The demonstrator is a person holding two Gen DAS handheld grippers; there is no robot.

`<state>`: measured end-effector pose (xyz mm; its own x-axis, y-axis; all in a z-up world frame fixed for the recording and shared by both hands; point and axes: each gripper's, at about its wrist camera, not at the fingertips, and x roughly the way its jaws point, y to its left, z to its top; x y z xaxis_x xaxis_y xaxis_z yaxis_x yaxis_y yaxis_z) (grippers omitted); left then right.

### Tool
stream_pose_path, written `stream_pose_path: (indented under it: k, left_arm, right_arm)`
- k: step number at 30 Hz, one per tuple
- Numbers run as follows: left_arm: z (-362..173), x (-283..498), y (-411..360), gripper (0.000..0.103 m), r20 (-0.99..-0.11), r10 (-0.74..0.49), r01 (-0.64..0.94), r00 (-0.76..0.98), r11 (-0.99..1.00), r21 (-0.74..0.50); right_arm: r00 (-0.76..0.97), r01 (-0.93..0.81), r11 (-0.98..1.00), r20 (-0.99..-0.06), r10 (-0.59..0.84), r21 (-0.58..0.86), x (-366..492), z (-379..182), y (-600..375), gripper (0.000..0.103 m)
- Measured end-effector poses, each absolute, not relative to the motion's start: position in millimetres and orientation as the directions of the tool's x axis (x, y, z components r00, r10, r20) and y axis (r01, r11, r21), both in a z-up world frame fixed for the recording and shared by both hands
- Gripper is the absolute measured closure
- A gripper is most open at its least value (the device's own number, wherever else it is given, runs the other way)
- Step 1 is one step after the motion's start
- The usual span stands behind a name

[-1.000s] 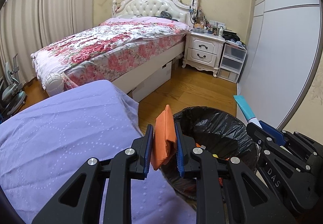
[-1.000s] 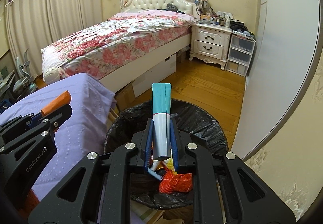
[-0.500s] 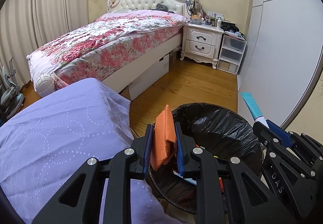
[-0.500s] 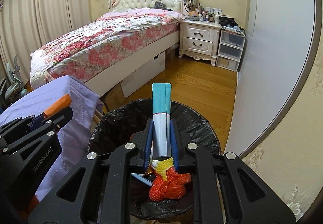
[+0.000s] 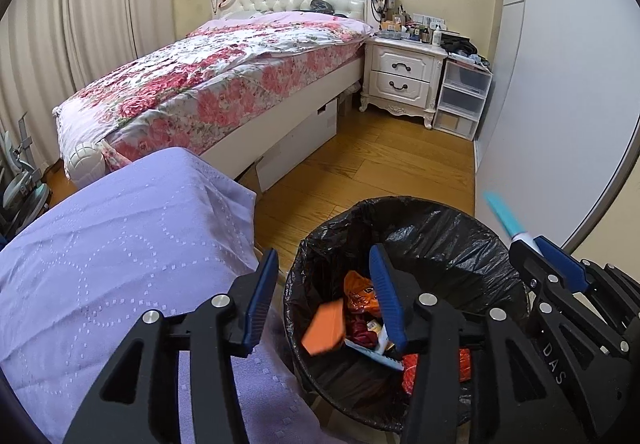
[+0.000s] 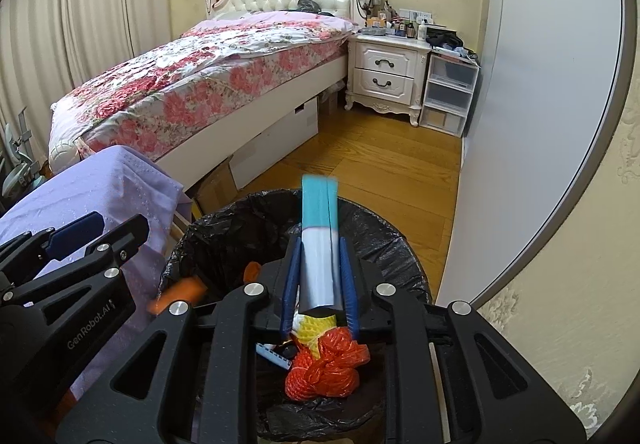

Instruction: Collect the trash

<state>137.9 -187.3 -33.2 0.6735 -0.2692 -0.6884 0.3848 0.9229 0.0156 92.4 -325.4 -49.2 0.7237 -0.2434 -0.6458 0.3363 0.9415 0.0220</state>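
Left gripper (image 5: 324,292) jaws are opening and nothing is held between them now; the orange packet (image 5: 325,326), clamped a second ago, is seen dropping into the black-lined bin (image 5: 420,215). Right gripper (image 6: 320,284) jaws are opening too, with the teal tube (image 6: 319,244) between them, blurred and not yet dropped.

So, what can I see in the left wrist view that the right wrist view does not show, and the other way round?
Only the left wrist view shows the orange packet whole, loose inside the bin between the opening jaws of the left gripper. Only the right wrist view shows the teal and white tube full length between the opening jaws of the right gripper, and the red net bag clearly. Both show the black-lined bin, the purple cloth and the bed.
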Motion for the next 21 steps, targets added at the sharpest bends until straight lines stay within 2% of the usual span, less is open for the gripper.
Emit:
stream_pose_path:
  k: [8,16,21]
  left_arm:
    - [-30.7,135.7,-182.3,0.032,-0.679,-0.261,0.373,0.686,0.928,0.02]
    - [-24.0,133.3,-172.4,0.027,-0.67,-0.243,0.338,0.702,0.941,0.014]
    - [-17.6,126.3,-165.3,0.024,-0.662,-0.209,0.308,0.72,0.951,0.035]
  right_arm:
    - [0.725,0.349,0.937,-0.638,-0.26,0.015,89.3,-46.9,-326.2,0.07]
    - [0.731,0.365,0.931,-0.621,-0.284,0.004,82.4,-39.0,-325.1,0.043]
    - [0.733,0.351,0.936,-0.621,-0.276,-0.002,77.4,-35.2,-317.7,0.038]
